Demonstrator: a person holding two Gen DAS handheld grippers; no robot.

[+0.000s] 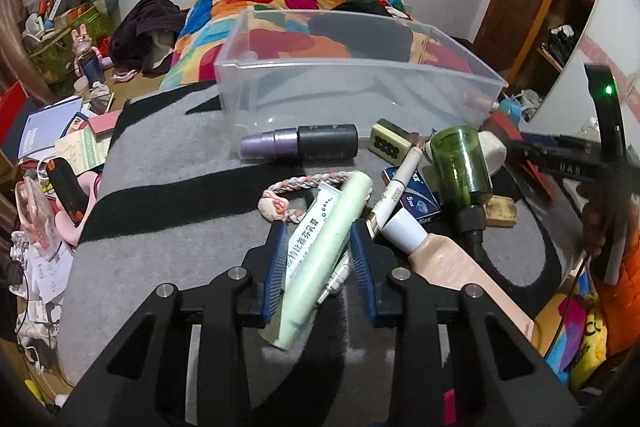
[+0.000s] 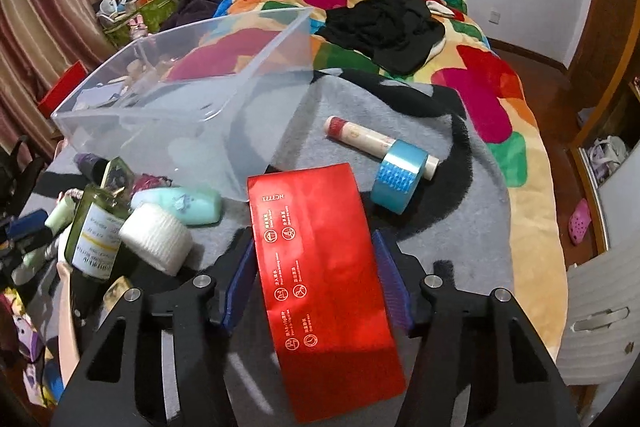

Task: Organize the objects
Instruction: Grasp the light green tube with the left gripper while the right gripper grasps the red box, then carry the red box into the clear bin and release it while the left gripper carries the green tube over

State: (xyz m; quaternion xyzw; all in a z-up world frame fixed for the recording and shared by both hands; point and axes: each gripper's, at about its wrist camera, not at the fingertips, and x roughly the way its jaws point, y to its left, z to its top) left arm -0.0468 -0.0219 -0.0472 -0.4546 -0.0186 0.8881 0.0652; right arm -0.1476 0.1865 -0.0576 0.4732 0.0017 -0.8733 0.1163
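Observation:
My left gripper point(image 1: 320, 233) has its blue pads on both sides of a pale green tube point(image 1: 320, 251) that lies on the grey mat point(image 1: 168, 227); the pads touch it. My right gripper point(image 2: 314, 245) is closed on a red box point(image 2: 320, 267), which fills the gap between the pads. A clear plastic bin point(image 1: 352, 83) stands beyond both; it also shows in the right wrist view point(image 2: 188, 115) and looks empty. Loose items lie before it: a purple-and-black bottle point(image 1: 300, 143), a green glass bottle point(image 1: 464, 163), a white pen point(image 1: 396, 187), a beige tube point(image 1: 448, 259).
In the right wrist view a blue tape roll point(image 2: 398, 175) and a cream tube point(image 2: 360, 135) lie on the mat to the right, a mint soap-like bottle point(image 2: 180, 205) and white cap point(image 2: 158, 239) to the left. A colourful quilt point(image 2: 480, 75) lies behind. Clutter covers the floor at left point(image 1: 52, 147).

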